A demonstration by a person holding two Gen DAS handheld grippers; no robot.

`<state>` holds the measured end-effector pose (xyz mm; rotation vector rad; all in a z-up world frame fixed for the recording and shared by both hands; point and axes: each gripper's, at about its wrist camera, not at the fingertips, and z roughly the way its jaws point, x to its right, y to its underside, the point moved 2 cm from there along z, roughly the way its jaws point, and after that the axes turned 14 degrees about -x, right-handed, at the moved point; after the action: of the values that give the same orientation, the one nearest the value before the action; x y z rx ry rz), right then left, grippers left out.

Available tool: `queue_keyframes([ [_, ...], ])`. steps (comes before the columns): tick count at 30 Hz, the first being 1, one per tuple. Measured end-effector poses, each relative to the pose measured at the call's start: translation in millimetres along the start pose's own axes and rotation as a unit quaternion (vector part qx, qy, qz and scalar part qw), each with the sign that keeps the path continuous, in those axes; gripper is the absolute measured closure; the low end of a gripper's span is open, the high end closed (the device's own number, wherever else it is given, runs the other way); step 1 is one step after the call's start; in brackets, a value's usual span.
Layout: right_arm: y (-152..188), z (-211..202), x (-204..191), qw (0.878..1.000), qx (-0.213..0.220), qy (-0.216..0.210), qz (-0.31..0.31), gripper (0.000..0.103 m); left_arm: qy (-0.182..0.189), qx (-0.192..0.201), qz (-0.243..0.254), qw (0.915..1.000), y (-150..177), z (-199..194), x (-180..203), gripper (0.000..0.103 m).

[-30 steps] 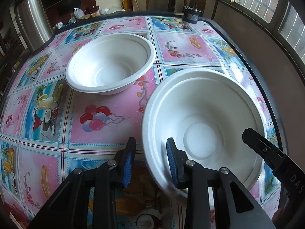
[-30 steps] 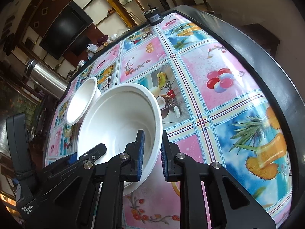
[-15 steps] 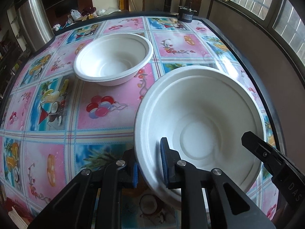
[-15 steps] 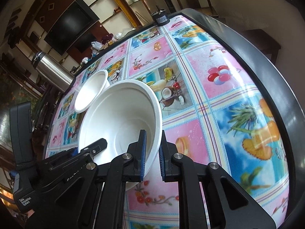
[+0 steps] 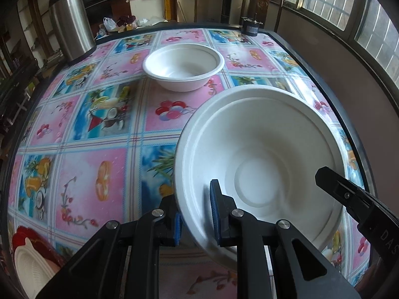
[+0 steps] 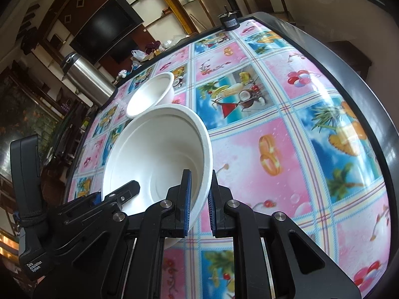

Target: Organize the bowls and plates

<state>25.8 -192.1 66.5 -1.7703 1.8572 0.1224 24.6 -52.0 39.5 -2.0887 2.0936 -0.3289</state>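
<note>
Gripping bowl, grippers seemingly down-tilted

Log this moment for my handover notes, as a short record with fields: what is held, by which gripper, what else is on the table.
held item: near white bowl, tilted, off the table
left gripper: shut on the bowl's rim, one pad inside, one outside
right gripper: shut on the opposite rim of the same bowl
second bowl: far white bowl, upright on the table, untouched
surface: patterned tablecloth
other items: steel flask at the far left edge; white plate on something red at the near left corner
</note>
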Motion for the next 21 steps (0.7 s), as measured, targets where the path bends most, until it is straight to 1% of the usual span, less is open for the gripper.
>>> queue_keyframes([
  [2, 6, -1, -7, 1.000, 0.000, -0.004, -0.004, 0.092, 0.002, 0.002, -0.005, 1.0000, 5, -4, -6, 0.084],
  [15, 39, -10, -61, 0.999, 0.002, -0.020, -0.046, 0.091, -0.008, 0.044, -0.036, 0.9983, 46, -39, -49, 0.085],
  [21, 54, -10, -87, 0.997, -0.002, -0.017, -0.069, 0.091, -0.008, 0.051, -0.054, 0.9972, 64, -49, -72, 0.085],
])
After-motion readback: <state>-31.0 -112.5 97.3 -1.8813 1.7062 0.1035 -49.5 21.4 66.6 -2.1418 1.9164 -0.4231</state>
